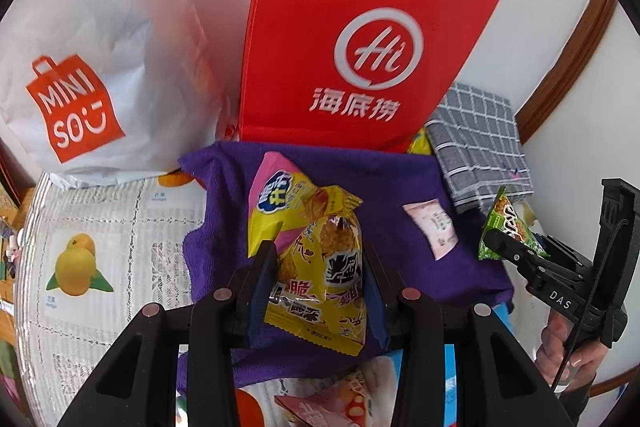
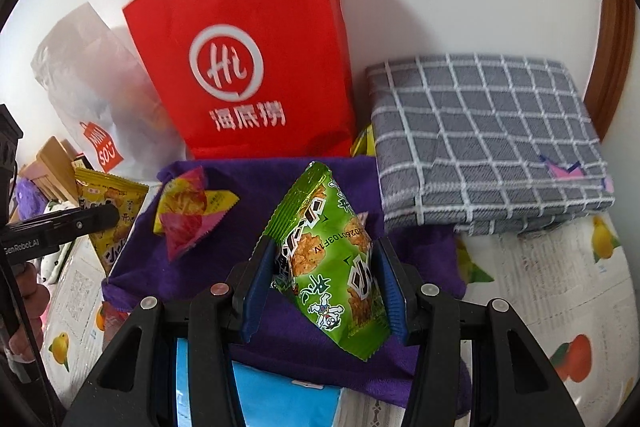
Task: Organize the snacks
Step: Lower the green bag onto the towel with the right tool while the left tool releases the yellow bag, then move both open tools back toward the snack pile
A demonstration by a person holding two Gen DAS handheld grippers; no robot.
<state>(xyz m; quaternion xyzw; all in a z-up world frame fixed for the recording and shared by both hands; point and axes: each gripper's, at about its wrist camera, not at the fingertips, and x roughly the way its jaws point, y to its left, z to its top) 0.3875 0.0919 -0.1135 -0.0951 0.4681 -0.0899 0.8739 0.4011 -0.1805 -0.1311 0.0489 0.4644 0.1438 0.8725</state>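
Yellow snack packet (image 1: pixel 320 275) pinched in my left claw (image 1: pixel 316 291) – above purple cloth (image 1: pixel 400 179). Green snack packet (image 2: pixel 332 259) clamped in my right claw (image 2: pixel 324 287) – same cloth. Pink-yellow packet (image 1: pixel 276 195), small pink sachet (image 1: pixel 432 227) lying on cloth. Red paper bag (image 2: pixel 248 67) behind.

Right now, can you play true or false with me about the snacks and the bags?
1. The left gripper holds a yellow snack packet. True.
2. The right gripper holds a pink packet. False: its jaws clamp a green snack packet.
3. The red paper bag lies flat. False: it stands upright.
4. A purple cloth lies under the loose snacks. True.
5. The grey checked cloth is folded. True.
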